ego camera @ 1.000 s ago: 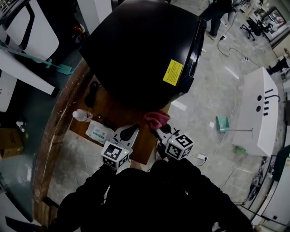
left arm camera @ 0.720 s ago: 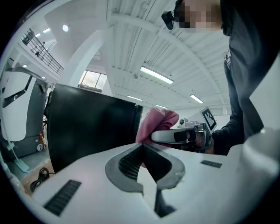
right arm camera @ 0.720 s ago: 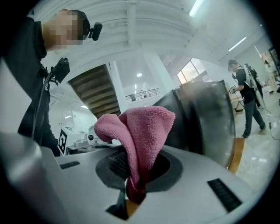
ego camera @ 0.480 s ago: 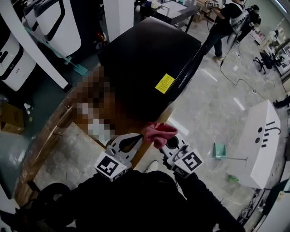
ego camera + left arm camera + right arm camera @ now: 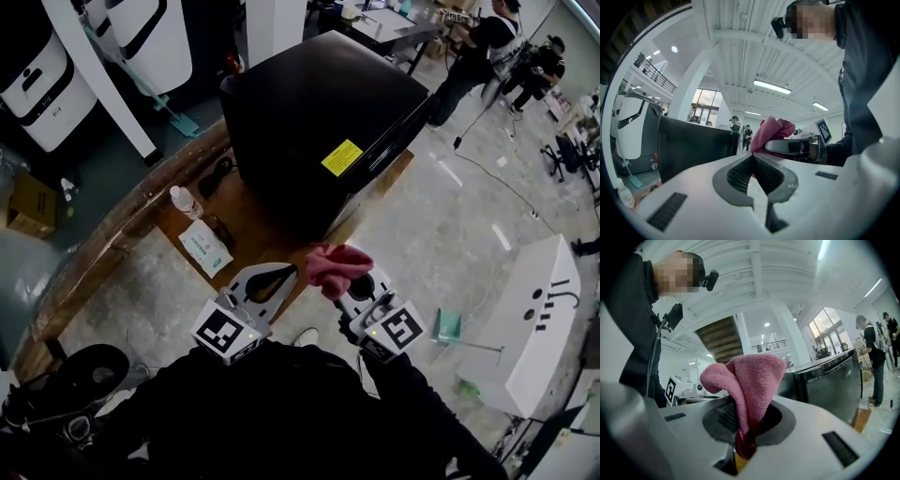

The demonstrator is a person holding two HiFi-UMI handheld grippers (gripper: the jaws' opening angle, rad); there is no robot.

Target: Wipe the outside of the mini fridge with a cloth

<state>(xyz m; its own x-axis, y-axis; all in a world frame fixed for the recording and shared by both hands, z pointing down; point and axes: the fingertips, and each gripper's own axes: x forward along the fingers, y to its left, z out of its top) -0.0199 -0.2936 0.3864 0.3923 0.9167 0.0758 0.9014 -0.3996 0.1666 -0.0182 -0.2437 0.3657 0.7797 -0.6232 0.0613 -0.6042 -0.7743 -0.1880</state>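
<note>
The black mini fridge [image 5: 323, 122] stands on a wooden table [image 5: 141, 211], a yellow sticker [image 5: 342, 157] on its top. Below it in the head view my right gripper [image 5: 349, 279] is shut on a pink cloth [image 5: 336, 265], held in the air short of the fridge. The cloth [image 5: 747, 380] bunches up out of the shut jaws in the right gripper view, with the fridge [image 5: 829, 378] to the right. My left gripper [image 5: 272, 279] is shut on nothing, beside the right one. From the left gripper view the fridge [image 5: 691, 143] lies left and the cloth [image 5: 771, 133] right.
A small bottle [image 5: 185, 202] and a white wipes pack [image 5: 206, 246] lie on the table left of the fridge. A white machine [image 5: 539, 319] stands on the floor at right, with a green dustpan [image 5: 448, 325] beside it. People stand at the far right [image 5: 478, 47].
The view has drawn back and tilted, so the fridge now sits farther away. Both grippers and the pink cloth have come off the fridge's near edge and hang lower in view.
</note>
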